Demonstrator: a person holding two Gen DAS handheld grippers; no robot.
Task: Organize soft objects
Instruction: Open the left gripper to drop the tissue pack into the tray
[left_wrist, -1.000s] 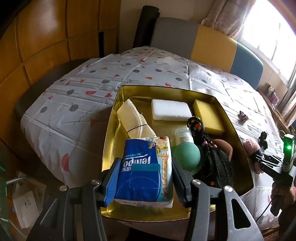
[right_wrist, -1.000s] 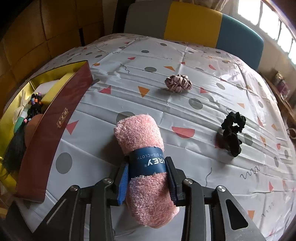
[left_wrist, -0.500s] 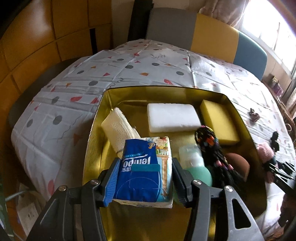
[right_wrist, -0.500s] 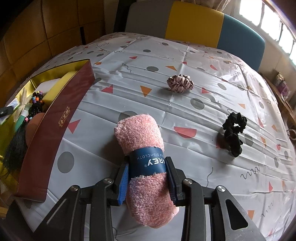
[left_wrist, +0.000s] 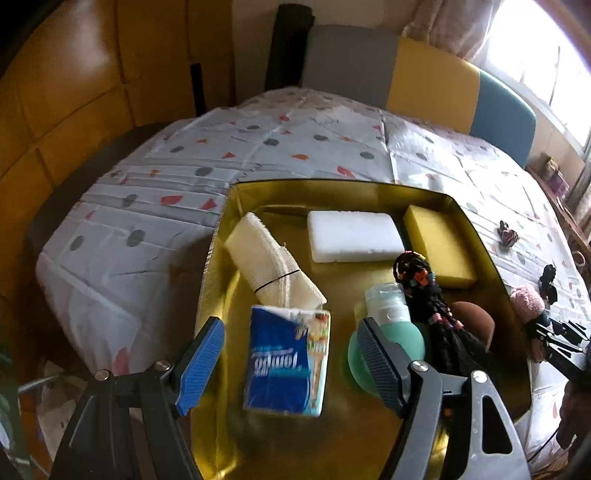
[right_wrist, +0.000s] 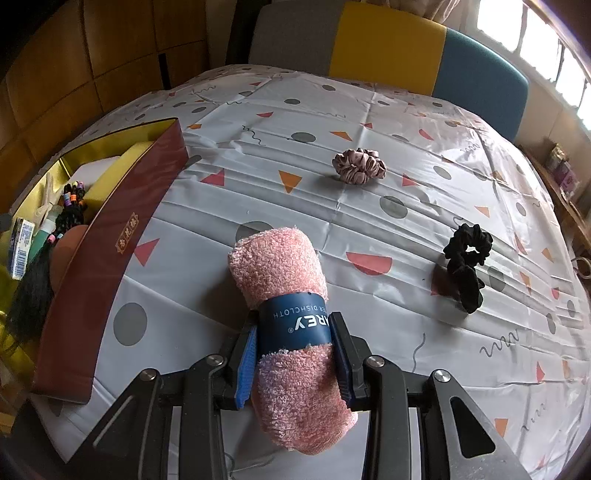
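The left tool (left_wrist: 291, 363) stood over the gold-lined box (left_wrist: 476, 236), its jaws wide and opening, with the blue tissue pack (left_wrist: 286, 360) between them but clear of both blue pads (left_wrist: 201, 363). The pack (slightly blurred) lay near the front of the box, just in front of a rolled cream cloth (left_wrist: 273, 267). Farther back in the box were a white sponge (left_wrist: 354, 236) and a yellow sponge (left_wrist: 437, 245); to the right of the pack sat a green bottle with a clear cap (left_wrist: 388, 321), partly behind the tool's right finger, and beside it a black braided hairpiece with coloured beads (left_wrist: 428, 295) and a brown rounded thing (left_wrist: 474, 319).

The right tool (right_wrist: 293, 354) was closed narrowly on the rolled pink towel (right_wrist: 284, 266), its pads pressing the dark blue paper band (right_wrist: 293, 321) from both sides. The towel pointed away from the tool along the fingers, its far end over the patterned cloth of the worktop (right_wrist: 369, 206), just right of the box's maroon outer wall (right_wrist: 110, 258). Well apart from the towel lay a pink scrunchie (right_wrist: 358, 166) farther back and a black scrunchie (right_wrist: 465, 266) off to the right.
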